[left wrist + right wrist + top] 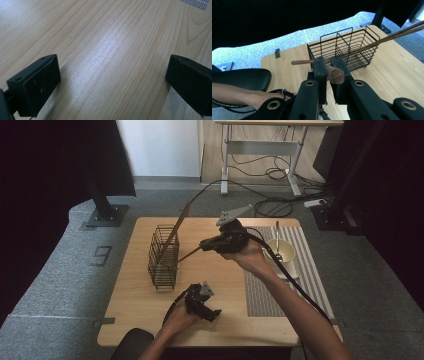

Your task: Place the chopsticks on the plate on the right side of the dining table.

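Wooden utensil (335, 75): your right gripper (329, 65) has its jaws clamped on the thick, speckled end of the handle, and you hold it above the surface (210, 285), just to the right of the wire basket (164, 255). From the high view, the thin shaft (189, 254) runs from that gripper (206, 245) leftward and down to the basket's right side.

Take the basket as your landmark. Nearest you, in front of it and to its right, your left gripper (212, 314) rests low by the surface's front edge, with its jaws standing wide apart and nothing but bare wood grain (110, 57) between them. The basket itself stands upright on the left half of the surface, and a long wooden stick (177, 227) leans out of it, slanting up and to the right. In the right gripper view, a slim wooden stick (372, 45) lies across the basket's rim.

Well to the right of the basket lies a striped placemat (300, 250), and on it sits a pale bowl (285, 251) with a metal spoon (277, 240) standing in it.
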Demonstrator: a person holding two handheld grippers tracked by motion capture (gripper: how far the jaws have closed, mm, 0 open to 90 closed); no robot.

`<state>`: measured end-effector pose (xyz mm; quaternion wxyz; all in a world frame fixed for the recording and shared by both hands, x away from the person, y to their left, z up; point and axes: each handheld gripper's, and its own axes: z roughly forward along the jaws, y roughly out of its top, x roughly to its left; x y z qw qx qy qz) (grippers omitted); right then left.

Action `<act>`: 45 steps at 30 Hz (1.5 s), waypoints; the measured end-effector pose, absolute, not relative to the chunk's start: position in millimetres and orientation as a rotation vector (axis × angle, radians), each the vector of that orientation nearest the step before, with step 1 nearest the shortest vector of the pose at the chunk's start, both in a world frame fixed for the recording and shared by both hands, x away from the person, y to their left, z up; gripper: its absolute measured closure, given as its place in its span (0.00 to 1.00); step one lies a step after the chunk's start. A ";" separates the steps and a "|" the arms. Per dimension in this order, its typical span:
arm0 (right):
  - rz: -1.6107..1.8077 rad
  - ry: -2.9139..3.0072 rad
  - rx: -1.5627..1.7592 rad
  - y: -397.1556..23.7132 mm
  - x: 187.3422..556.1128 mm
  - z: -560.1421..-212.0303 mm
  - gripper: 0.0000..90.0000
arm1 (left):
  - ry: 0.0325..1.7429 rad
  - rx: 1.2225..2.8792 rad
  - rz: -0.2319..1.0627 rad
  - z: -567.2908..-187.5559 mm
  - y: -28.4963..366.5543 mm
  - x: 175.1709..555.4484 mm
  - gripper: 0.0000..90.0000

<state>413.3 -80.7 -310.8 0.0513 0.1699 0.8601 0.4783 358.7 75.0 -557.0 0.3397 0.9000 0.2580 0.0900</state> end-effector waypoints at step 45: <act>1.429 2.528 0.690 -194.1 383.0 -319.0 0.92 | 0.586 2.227 0.218 -514.5 94.5 358.5 0.25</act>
